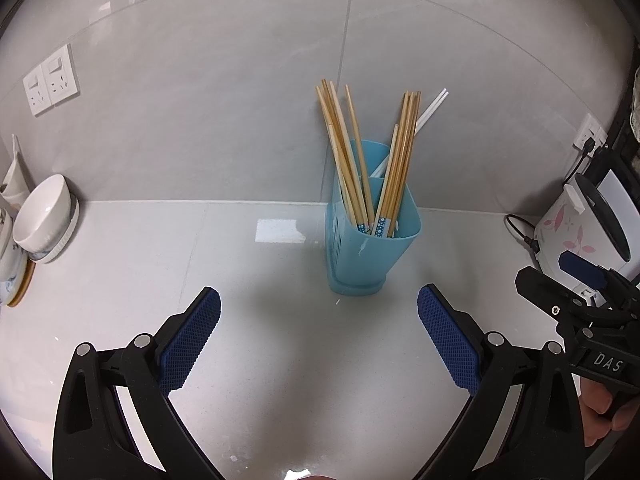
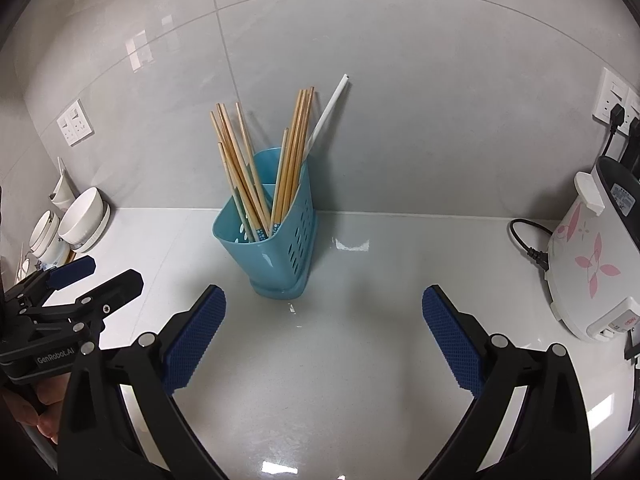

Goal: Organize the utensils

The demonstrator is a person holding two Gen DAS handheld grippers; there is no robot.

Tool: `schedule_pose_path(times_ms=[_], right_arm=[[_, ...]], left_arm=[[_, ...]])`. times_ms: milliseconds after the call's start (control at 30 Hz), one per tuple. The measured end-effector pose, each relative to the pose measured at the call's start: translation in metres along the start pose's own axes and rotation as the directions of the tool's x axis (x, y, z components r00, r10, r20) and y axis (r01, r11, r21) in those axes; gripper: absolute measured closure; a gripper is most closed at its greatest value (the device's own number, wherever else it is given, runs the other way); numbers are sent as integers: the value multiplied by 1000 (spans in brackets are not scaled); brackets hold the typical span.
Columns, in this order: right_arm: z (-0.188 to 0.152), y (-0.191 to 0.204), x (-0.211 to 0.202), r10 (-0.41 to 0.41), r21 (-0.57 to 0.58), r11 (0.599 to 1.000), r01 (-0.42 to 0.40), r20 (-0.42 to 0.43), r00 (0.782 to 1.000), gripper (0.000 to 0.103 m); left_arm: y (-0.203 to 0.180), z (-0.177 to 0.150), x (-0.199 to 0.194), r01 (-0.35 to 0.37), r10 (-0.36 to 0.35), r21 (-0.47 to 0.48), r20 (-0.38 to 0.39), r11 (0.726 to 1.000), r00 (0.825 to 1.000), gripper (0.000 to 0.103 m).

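A white rice cooker (image 2: 588, 256) with pink flowers stands at the right edge, its black cord (image 2: 524, 236) lying on the pale counter (image 2: 360, 360). At the left edge, white bowls (image 1: 40, 212) lean stacked by the tiled wall (image 1: 200, 100). Sockets (image 1: 50, 80) sit upper left.

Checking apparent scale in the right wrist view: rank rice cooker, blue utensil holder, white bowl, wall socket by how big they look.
1. rice cooker, though cropped at the frame edge and nearer the camera
2. blue utensil holder
3. white bowl
4. wall socket

Fisheye shrinks things near the edges, so bowl versus socket is apparent size only.
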State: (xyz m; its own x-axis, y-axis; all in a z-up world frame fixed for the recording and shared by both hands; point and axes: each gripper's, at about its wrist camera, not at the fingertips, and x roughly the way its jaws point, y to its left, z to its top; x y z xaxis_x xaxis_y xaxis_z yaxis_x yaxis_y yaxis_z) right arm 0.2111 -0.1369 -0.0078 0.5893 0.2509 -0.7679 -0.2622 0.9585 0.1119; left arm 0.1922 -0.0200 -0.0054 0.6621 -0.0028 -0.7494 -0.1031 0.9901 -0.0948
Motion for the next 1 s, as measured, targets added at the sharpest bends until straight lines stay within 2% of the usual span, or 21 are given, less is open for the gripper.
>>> schedule_pose_path(times_ms=[1000], right_arm=[[1,-5,0,-19,19,1000,20,-10,1000,8]], left_arm=[[-7,1,4,-2,2,18,7,1000,1000,6]])
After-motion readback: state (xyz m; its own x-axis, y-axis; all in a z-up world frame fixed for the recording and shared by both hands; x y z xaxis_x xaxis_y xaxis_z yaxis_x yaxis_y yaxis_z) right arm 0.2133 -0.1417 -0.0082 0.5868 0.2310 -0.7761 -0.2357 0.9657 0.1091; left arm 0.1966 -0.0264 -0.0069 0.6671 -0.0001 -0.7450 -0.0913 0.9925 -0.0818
